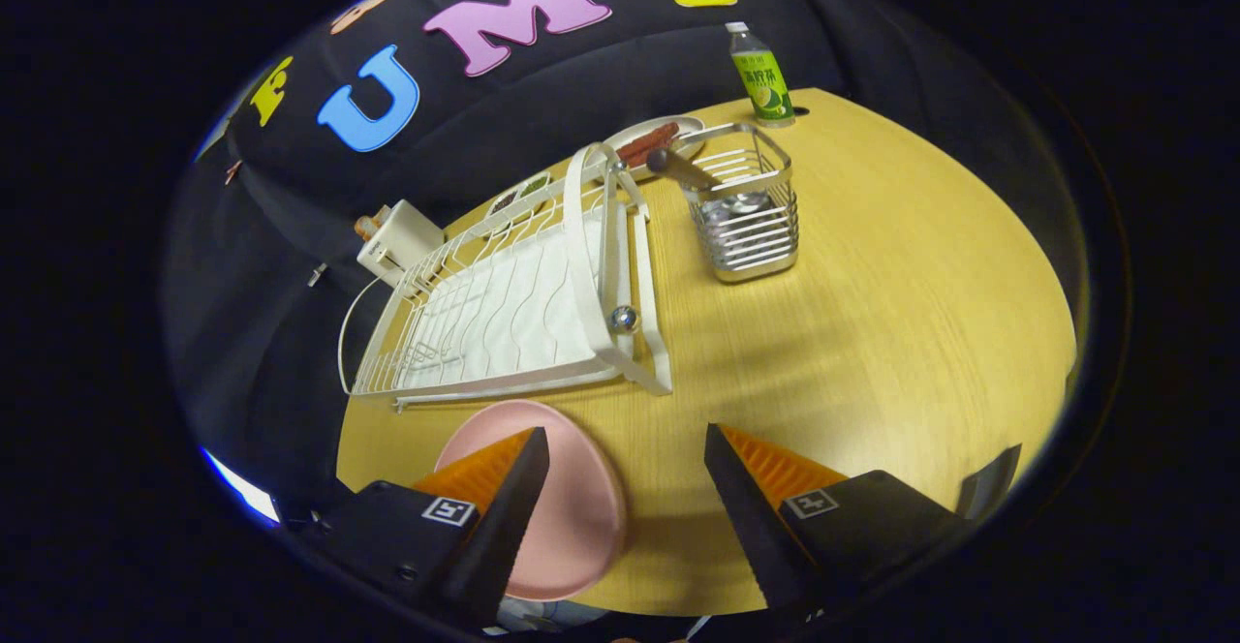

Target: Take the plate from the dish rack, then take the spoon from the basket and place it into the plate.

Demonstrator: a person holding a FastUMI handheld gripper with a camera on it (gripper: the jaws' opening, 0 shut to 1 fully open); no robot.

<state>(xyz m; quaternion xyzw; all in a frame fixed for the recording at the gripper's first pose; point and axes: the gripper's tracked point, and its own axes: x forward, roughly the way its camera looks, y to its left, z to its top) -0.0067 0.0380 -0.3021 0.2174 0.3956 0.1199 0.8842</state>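
- So far, the first half looks done: the pink plate lies flat on the bench, just in front of the white dish rack, whose slots are bare.
- Part of the plate sits under the left finger; whether that finger touches it I cannot tell from this angle, but nothing is pinched.
- Meanwhile the gripper hangs above the bench with its fingers spread wide apart, holding nothing.
- Left to do is the whole spoon part. The spoon stands in the wire basket, well beyond the fingers, its wooden handle leaning out over the rim toward the rack and its bowl down inside.
- Next, as I judge it, comes a reach across to the basket, a grip on the handle, a lift clear of the wires, then a carry back to the plate.
- Behind the basket stand a green-labelled bottle and a dish with food, neither part of the job.
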